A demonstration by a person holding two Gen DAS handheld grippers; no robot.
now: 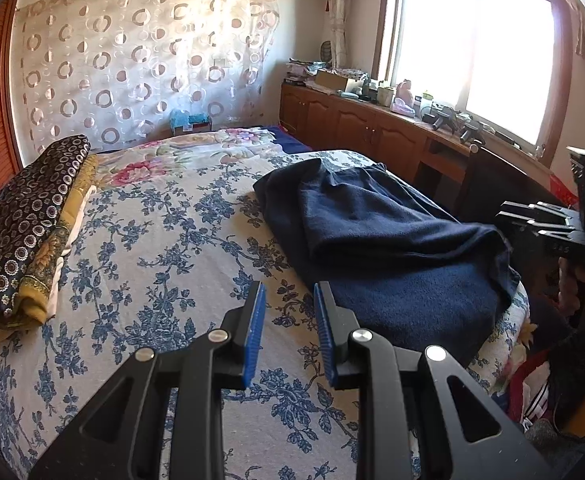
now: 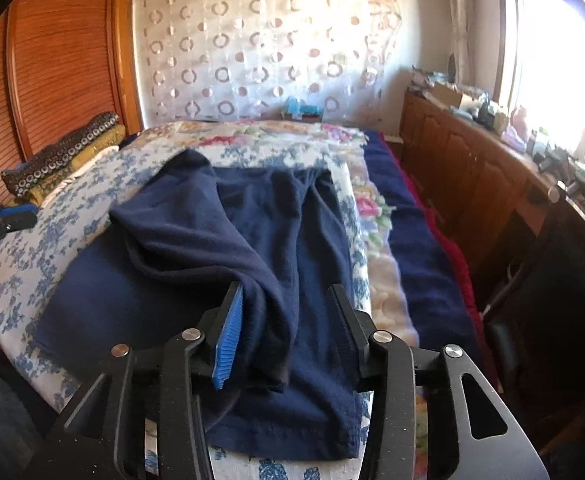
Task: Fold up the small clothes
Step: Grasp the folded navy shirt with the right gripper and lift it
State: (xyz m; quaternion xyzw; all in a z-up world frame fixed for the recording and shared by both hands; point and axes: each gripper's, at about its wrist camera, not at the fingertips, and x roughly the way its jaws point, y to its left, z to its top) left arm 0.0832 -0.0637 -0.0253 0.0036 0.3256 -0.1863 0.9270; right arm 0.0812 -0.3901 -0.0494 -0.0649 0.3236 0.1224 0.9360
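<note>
Navy garment (image 2: 220, 240): one soft dark-blue knit piece, lying on the blue-flowered bedspread (image 1: 152, 240) toward the bed's right edge, partly folded, with a thick fold of cloth drawn diagonally across its flat lower layer. Far left, against the slatted wooden wardrobe (image 2: 52, 60): stack of folded patterned cloths (image 1: 24, 224), well apart from the garment. Left gripper (image 1: 290, 332): blue pads standing narrowly apart, nothing between them, poised over bare bedspread just beside the garment's near left edge, touching no cloth. Centre: the garment's folded ridge runs down between the fingers of the right gripper (image 2: 282, 328); its jaws stand moderately apart, the fold resting against the left blue pad while the right finger stands clear, so the cloth is judged released, not pinched. Right: the garment's hem lies close to the mattress edge, beyond which sit a dark blue blanket (image 2: 424, 240), the wooden cabinets (image 1: 364, 128) and the bright window (image 1: 472, 52). Risks, as judged: the fold may catch on the ribbed pad when the right gripper draws back and be dragged open; the loose ridge may slump sideways, leaving a crooked fold; the near hem, overhanging slightly, may slide off the bed's edge if tugged.
</note>
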